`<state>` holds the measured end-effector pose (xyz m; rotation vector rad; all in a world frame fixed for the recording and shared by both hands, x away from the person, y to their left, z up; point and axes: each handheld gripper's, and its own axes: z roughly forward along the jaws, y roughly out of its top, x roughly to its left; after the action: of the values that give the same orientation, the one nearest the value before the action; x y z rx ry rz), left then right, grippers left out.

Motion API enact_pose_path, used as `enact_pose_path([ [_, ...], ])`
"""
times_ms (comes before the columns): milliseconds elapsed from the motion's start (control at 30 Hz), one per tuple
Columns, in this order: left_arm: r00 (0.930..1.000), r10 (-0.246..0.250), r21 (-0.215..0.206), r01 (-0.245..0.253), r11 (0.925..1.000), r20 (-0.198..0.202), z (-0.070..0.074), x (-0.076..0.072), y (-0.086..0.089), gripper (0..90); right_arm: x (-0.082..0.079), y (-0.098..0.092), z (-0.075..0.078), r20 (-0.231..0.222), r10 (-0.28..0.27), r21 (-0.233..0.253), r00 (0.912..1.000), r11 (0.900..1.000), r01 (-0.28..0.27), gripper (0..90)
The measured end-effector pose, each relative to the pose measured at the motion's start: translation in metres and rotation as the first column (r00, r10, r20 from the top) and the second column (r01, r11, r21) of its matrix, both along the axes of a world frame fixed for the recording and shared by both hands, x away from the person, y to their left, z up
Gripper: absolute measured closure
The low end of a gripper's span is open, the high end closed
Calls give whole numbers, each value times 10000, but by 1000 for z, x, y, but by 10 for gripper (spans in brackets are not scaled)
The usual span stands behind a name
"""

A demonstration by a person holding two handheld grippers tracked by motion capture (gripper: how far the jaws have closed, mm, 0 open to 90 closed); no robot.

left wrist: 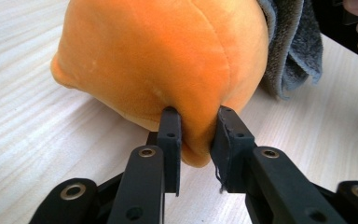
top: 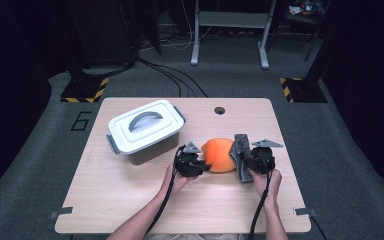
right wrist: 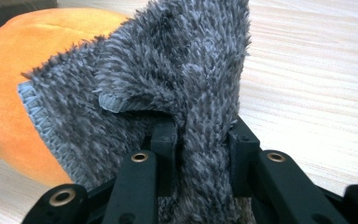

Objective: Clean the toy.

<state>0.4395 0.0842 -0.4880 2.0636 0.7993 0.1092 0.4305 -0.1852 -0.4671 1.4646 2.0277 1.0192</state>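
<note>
An orange plush toy [top: 220, 154] lies near the middle of the wooden table [top: 130, 200]. My left gripper [top: 203, 166] is at its left side, shut on a fold of the orange plush [left wrist: 168, 60]; the left gripper [left wrist: 196, 140] pinches the fabric between both jaws. A grey fuzzy cloth [top: 241, 155] rests against the toy's right side. My right gripper [top: 245, 161] is shut on that grey cloth [right wrist: 168, 84], with a bunched fold squeezed in the right gripper [right wrist: 200, 140]. Behind the cloth the orange toy [right wrist: 9, 84] shows at the left.
A white lidded box with a grey handle [top: 145, 129] stands at the back left of the table. A cable hole [top: 220, 110] sits near the far edge. Table-frame legs [top: 230, 30] and floor cables lie beyond the table.
</note>
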Motion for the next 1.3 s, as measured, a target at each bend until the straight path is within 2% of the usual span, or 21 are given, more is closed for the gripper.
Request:
enact_pose_path([
  [100, 9997, 41, 78, -43, 10000, 259, 0, -2, 0, 711, 0, 2, 1, -5, 14, 39, 10000, 10000, -14, 691],
  [167, 9996, 84, 20, -84, 10000, 260, -1, -3, 0, 690, 0, 2, 1, 50, 36, -8, 10000, 10000, -36, 690],
  [300, 9994, 14, 24, -15, 10000, 356, -1, -4, 2, 605, 0, 2, 1, 34, -4, -11, 10000, 10000, 4, 690],
  [367, 9985, -5, 142, -3, 9999, 546, -2, -7, 2, 552, 0, 2, 1, 32, -6, 13, 10000, 10000, 5, 690],
  [500, 9947, -10, 658, -58, 9978, 1033, -3, -14, -3, 449, 0, 3, 1, 46, -4, 36, 10000, 10000, 4, 690],
  [600, 9900, -44, 1193, -126, 9928, 1408, -5, -18, -9, 422, 1, 3, 2, 39, 4, 37, 10000, 10000, -4, 691],
  [733, 9821, 144, 1640, -458, 9854, 1879, -5, -19, -13, 418, 0, 4, 2, 41, 5, 64, 10000, 10000, -5, 690],
  [767, 9774, 222, 1806, -611, 9817, 2102, -6, -19, -14, 418, 0, 4, 2, 59, 5, 76, 10000, 10000, -6, 690],
  [833, 9762, 252, 1945, -682, 9785, 2155, -7, -19, -16, 420, 0, 4, 2, 46, -5, 80, 10000, 10000, 5, 690],
  [867, 9727, 245, 2050, -733, 9760, 2309, -7, -19, -17, 423, 0, 4, 2, 65, 31, 82, 10000, 10000, -31, 690],
  [900, 9730, 246, 2111, -745, 9746, 2295, -7, -19, -18, 428, 0, 5, 2, 85, 27, 44, 10000, 10000, -27, 690],
  [1000, 9678, 236, 2137, -791, 9737, 2507, -8, -19, -21, 525, 0, 6, 3, 106, 30, 51, 9999, 10000, -30, 691],
  [1067, 9683, 153, 2097, -694, 9753, 2493, -8, -19, -21, 628, -1, 6, 3, 132, 55, 102, 9999, 9999, -56, 694],
  [1133, 9735, 144, 2015, -618, 9775, 2284, -7, -18, -20, 698, -2, 5, 4, 161, 89, 258, 9998, 9996, -94, 705],
  [1167, 9785, 237, 1753, -605, 9827, 2049, -6, -17, -18, 719, -4, 5, 5, 200, 160, 398, 9997, 9991, -168, 707],
  [1200, 9822, 207, 1676, -526, 9844, 1868, -5, -15, -16, 732, -6, 6, 7, 314, 266, 408, 9992, 9988, -279, 707],
  [1300, 9894, 372, 1231, -548, 9909, 1405, -2, -12, -13, 741, -9, 7, 11, 424, 405, 570, 9983, 9974, -429, 708],
])
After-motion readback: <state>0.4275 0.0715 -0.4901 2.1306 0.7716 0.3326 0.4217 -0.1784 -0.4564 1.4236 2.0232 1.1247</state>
